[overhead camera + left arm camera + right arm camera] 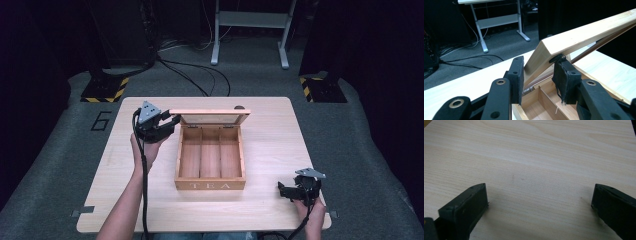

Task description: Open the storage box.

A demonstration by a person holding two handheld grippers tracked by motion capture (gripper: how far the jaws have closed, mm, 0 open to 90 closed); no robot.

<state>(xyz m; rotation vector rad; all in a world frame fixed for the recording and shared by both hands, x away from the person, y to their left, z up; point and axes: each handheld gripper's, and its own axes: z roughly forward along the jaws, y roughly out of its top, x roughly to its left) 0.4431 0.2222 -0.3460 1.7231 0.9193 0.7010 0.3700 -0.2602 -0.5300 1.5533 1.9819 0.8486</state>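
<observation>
A wooden tea box [210, 184] with three bare compartments stands in the middle of the table, its lid [210, 112] raised and tilted back. My left gripper [172, 121] is at the lid's left end. In the left gripper view my left gripper [537, 75] has its pads pressed on both sides of the lid [586, 35] near its corner, above the box's inside [541, 100]. My right gripper [281, 190] rests low at the table's front right. In the right gripper view the right gripper [539, 200] stands open over bare wood.
The light wooden table [270, 130] has bare room on both sides of the box. Behind it on the grey floor are black cables [200, 75], a white desk frame [250, 30] and two stands with hazard-striped bases [105, 90].
</observation>
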